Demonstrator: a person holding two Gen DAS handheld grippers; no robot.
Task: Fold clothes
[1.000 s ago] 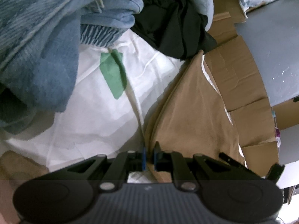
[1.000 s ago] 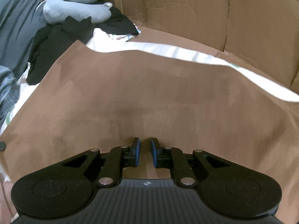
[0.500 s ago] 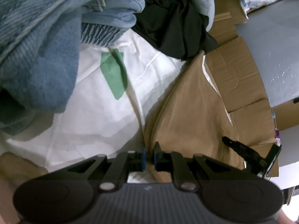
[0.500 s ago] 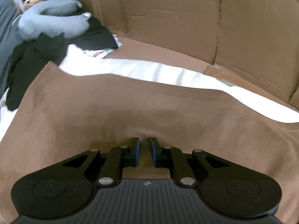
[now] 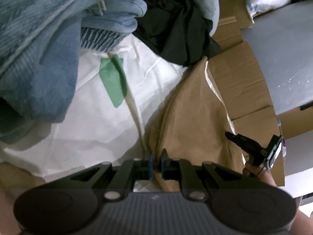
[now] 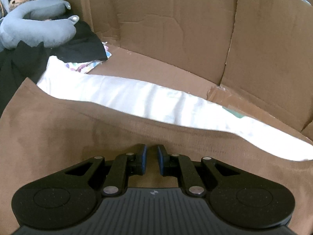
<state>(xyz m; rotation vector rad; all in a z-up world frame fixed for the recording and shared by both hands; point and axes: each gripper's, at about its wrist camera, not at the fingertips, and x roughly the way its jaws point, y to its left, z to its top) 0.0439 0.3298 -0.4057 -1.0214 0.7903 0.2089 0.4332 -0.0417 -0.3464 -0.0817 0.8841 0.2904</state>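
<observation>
I'm pinching the brown cloth (image 5: 191, 121) at its near edge with the left gripper (image 5: 156, 163), jaws nearly closed on the fabric, while the right gripper (image 6: 152, 161) is clamping another stretch of the same edge, jaws slightly apart around the thin layer. The cloth is lying over the white sheet (image 6: 137, 99) beside the cardboard (image 6: 176, 29). I'm worrying the thin edge could be slipping from either pinch, or the sheet coming up with it.

Both tongs are angling downward: left tongs (image 5: 156, 163) pinching nearly closed, right tongs (image 6: 152, 161) sitting with a narrow gap.
</observation>
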